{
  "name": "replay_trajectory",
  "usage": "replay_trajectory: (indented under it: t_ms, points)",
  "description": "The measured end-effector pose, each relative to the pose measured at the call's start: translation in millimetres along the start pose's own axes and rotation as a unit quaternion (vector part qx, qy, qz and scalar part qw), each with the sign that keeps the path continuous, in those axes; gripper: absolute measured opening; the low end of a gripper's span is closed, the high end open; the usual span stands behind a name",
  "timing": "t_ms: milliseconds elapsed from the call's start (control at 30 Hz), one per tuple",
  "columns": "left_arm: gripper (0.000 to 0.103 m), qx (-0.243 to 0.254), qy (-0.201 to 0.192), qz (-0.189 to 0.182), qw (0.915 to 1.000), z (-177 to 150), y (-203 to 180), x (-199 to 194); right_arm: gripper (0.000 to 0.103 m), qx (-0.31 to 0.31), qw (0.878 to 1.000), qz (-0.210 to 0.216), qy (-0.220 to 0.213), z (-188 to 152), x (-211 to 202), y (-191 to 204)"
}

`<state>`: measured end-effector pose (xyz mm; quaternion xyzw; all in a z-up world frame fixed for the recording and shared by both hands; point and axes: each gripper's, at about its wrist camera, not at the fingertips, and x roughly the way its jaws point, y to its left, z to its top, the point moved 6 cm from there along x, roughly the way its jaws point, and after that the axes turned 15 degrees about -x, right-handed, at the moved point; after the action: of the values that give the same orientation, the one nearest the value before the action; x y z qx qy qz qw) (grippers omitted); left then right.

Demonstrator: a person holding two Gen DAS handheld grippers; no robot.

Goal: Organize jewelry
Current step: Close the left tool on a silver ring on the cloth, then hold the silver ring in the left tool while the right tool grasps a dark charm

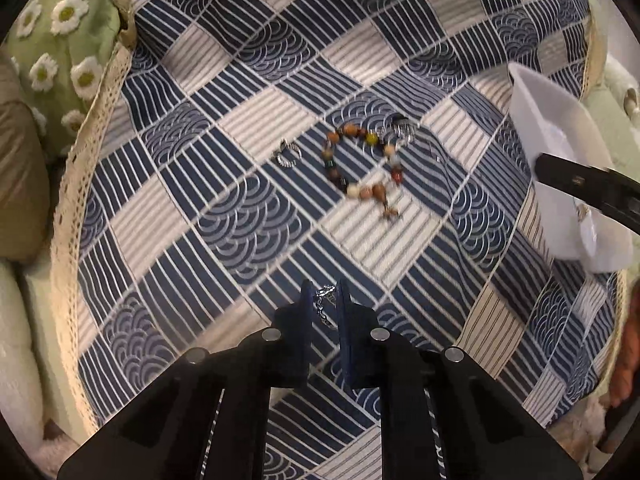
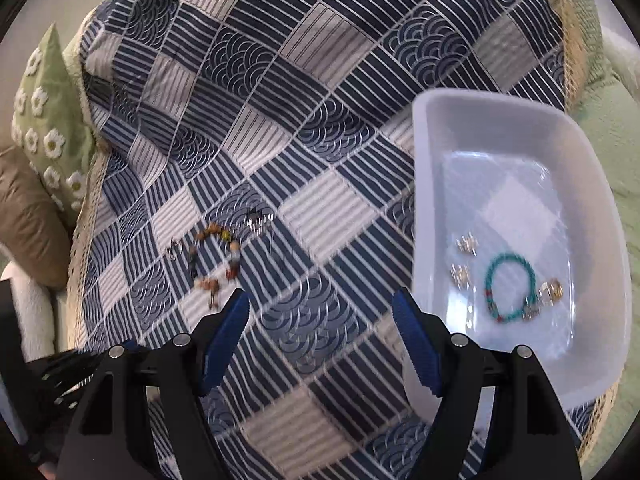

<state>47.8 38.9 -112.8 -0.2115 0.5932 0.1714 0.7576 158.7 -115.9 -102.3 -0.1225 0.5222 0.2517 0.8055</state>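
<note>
Beside the beaded bracelet (image 1: 362, 164), left hand-held gripper (image 1: 325, 300) pinches a silver ring (image 1: 325, 298); right (image 2: 320, 312) gapes.

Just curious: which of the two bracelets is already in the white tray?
The turquoise bracelet lies in the white tray; the multicoloured wooden-bead bracelet is on the patterned cloth.

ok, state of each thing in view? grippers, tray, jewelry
left gripper: shut on a silver ring
right gripper: open, holding nothing
white tray: on the cloth, partly filled
teal bead bracelet: in the tray, with small silver pieces
multicolor bead bracelet: loose on the patchwork cloth
silver ring on cloth: loose, not yet picked
</note>
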Motion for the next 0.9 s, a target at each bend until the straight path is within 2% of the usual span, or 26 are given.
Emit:
replay_trajectory:
  t_ms: [233,300,433,533,667,767,833,900]
  points:
    - [0.01,-0.016,-0.004,-0.009,0.9998,37.6,13.8,6.0,0.073,0.024,0.999,0.047,0.003,39.0,51.3,32.2]
    - [0.01,-0.019,-0.006,-0.013,0.9997,37.1,16.4,5.1,0.073,0.014,0.999,0.04,0.015,45.7,68.0,43.0]
    - [0.01,-0.024,-0.01,-0.033,0.9991,37.9,14.3,-3.4,0.073,-0.007,1.0,-0.013,0.018,58.3,92.7,48.2]
    - [0.01,-0.028,-0.008,-0.036,0.9989,39.6,16.6,-2.2,0.064,-0.012,0.999,-0.027,0.027,61.8,105.1,46.1]
    - [0.01,-0.045,-0.006,-0.027,0.9986,42.8,27.5,2.1,0.055,-0.008,0.999,-0.015,0.038,61.7,120.4,45.1]
    - [0.01,-0.055,-0.005,-0.026,0.9982,44.6,33.8,4.4,0.049,-0.012,0.999,-0.023,0.04,60.1,127.3,44.5]
    - [0.01,-0.062,-0.007,-0.024,0.9978,47.0,37.5,3.8,0.043,-0.025,0.998,-0.035,0.036,60.7,127.5,45.6]
    - [0.01,-0.067,-0.005,-0.026,0.9974,48.1,39.5,3.9,0.031,-0.031,0.998,-0.043,0.035,61.1,128.3,45.8]
